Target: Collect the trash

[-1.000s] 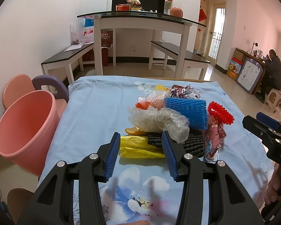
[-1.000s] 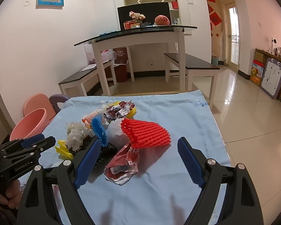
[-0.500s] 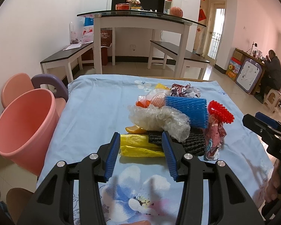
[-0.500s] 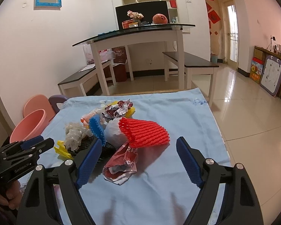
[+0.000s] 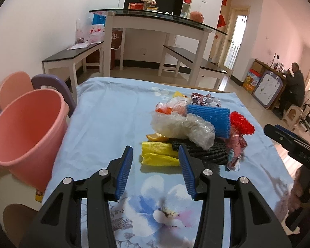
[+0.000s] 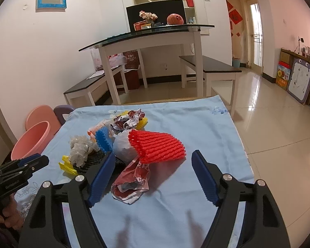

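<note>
A heap of trash lies on the blue tablecloth (image 5: 105, 111). In the left wrist view my left gripper (image 5: 155, 155) is open just short of a yellow plastic bag (image 5: 158, 154), with black foam netting (image 5: 206, 152), clear bubble wrap (image 5: 181, 126), a blue foam net (image 5: 210, 116) and a red foam net (image 5: 241, 123) behind. In the right wrist view my right gripper (image 6: 153, 162) is wide, its jaws closing, nothing pressed between them. A crumpled red wrapper (image 6: 132, 179) lies in the gap and the red foam net (image 6: 157, 147) just beyond.
A pink bucket (image 5: 24, 132) stands off the table's left edge, with pink and purple chair backs (image 5: 49, 82) behind it. A white dining table (image 5: 155, 22) and benches fill the room beyond. A person sits far right (image 5: 297, 82). The other gripper (image 5: 293, 144) shows at right.
My right gripper's jaws have narrowed a little. The left gripper's view has shifted slightly, with the trash heap a touch more to the right; nothing in the heap has moved.
</note>
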### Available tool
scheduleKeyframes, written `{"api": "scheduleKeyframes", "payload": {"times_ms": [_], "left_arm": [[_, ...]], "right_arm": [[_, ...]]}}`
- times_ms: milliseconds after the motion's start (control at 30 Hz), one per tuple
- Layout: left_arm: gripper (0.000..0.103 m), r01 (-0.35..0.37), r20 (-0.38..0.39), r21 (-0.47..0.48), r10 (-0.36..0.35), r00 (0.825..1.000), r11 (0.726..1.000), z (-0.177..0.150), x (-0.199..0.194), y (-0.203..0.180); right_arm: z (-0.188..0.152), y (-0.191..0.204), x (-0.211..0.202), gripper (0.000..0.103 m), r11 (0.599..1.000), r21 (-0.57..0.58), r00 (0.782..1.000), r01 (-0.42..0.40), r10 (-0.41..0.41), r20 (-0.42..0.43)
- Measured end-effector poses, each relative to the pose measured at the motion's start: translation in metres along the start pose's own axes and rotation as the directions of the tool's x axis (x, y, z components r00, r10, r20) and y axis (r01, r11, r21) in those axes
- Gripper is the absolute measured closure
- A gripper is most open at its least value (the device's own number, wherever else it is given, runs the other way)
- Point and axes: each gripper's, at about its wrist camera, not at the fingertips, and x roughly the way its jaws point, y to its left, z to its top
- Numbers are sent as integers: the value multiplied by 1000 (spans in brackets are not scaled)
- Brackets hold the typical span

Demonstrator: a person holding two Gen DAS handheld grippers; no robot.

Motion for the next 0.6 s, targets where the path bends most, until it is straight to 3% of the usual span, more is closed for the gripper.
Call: {"api": "scheduleKeyframes", "payload": {"times_ms": [233, 433, 467, 600], "left_arm": [[56, 124, 11, 18, -124, 992, 992, 6, -6, -22], [57, 91, 1, 89, -92, 996, 992, 13, 12, -49], [65, 83, -7, 96, -83, 997, 992, 14, 17, -50], [77, 73, -33, 96, -70, 997, 993, 18, 33, -55]], "right_arm": [[-1, 0, 3, 30, 1000, 1, 1000, -15, 15, -10], [-1, -3, 5, 31, 1000, 8, 1000, -24, 24, -16], [-1, -4, 6, 31, 1000, 10, 1000, -25, 26, -17], [-1, -6, 9, 33, 999, 18, 999, -35, 36, -26]]}}
